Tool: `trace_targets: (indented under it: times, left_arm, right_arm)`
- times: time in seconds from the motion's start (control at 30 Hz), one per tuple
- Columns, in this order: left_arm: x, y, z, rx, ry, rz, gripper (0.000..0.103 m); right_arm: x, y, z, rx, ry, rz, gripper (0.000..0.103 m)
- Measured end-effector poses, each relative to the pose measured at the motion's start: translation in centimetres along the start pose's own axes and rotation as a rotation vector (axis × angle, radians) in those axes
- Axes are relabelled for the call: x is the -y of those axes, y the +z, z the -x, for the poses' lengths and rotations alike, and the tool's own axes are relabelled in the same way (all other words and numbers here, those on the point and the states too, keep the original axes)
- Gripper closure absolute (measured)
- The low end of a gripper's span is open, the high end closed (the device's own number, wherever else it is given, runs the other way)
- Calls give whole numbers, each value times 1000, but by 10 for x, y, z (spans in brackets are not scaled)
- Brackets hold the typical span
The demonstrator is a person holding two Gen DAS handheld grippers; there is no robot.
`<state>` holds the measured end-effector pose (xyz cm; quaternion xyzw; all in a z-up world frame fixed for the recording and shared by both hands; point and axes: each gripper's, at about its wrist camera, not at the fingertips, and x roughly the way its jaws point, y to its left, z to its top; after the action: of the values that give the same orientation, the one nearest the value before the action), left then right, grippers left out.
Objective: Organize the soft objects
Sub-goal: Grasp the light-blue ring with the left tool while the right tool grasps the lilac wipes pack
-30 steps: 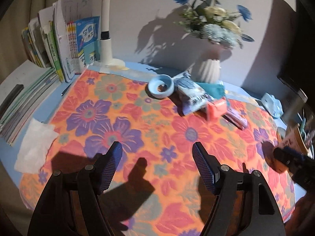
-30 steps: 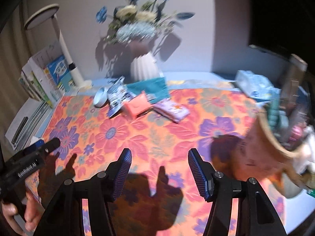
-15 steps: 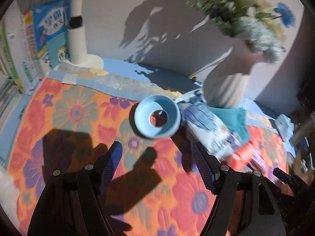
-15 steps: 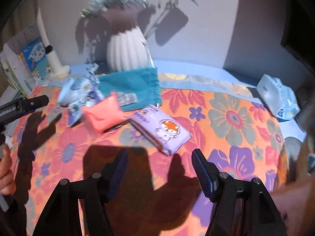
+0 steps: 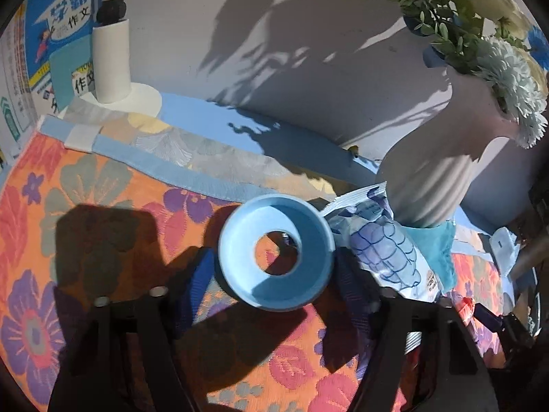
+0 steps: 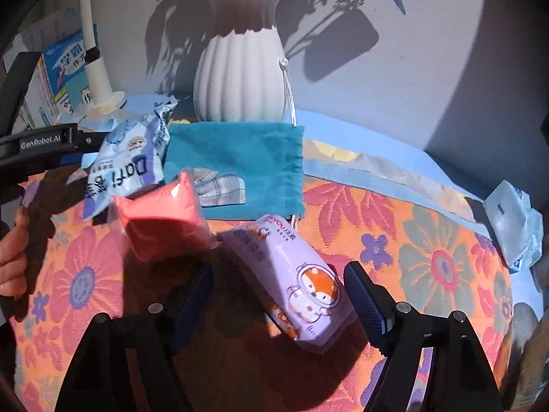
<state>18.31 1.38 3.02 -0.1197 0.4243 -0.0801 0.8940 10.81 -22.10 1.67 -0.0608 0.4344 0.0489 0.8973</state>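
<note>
On the orange floral tablecloth (image 5: 103, 206), the left gripper (image 5: 271, 285) stood astride a pale blue plastic ring (image 5: 276, 252), its jaws closing but not yet pressing it. The right gripper (image 6: 278, 292) was opening around a lilac tissue pack printed with a fox (image 6: 291, 274) (pads clear of it), just beside a coral soft pack (image 6: 161, 219) and a teal drawstring pouch (image 6: 240, 158).

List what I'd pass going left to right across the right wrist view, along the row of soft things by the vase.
Left gripper → blue-white packet → pink pack → teal pouch → purple tissue pack → pale blue pack at the far right edge.
</note>
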Motion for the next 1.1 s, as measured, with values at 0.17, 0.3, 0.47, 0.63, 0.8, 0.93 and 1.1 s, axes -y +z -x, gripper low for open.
trace_targets:
  times: [0.17,0.3,0.47,0.63,0.8,0.93,1.1]
  left_arm:
    - [0,-3,10,30,5,-3,52]
    - [-5,-12,28,54,22,2,54]
    - [-9,-28,65,91,16,3,54]
    - [2,-61,108,107,-26,-27,55]
    - [26,-102,132,77,-81,-92,55]
    - [48,-133,138,37,-123,-155,55]
    - [72,-160,141,38,-87,-233,55]
  right_arm:
    - [5,-3,4,19,18,-29,53]
    - [10,-9,12,24,42,-85,57]
    - [11,-25,33,26,30,-161,57]
    - [0,-50,71,20,-48,-207,57]
    - [-6,-87,98,-42,-40,-268,57]
    - [-10,-114,112,-74,15,-298,57]
    - [-17,-142,122,-82,61,-282,49]
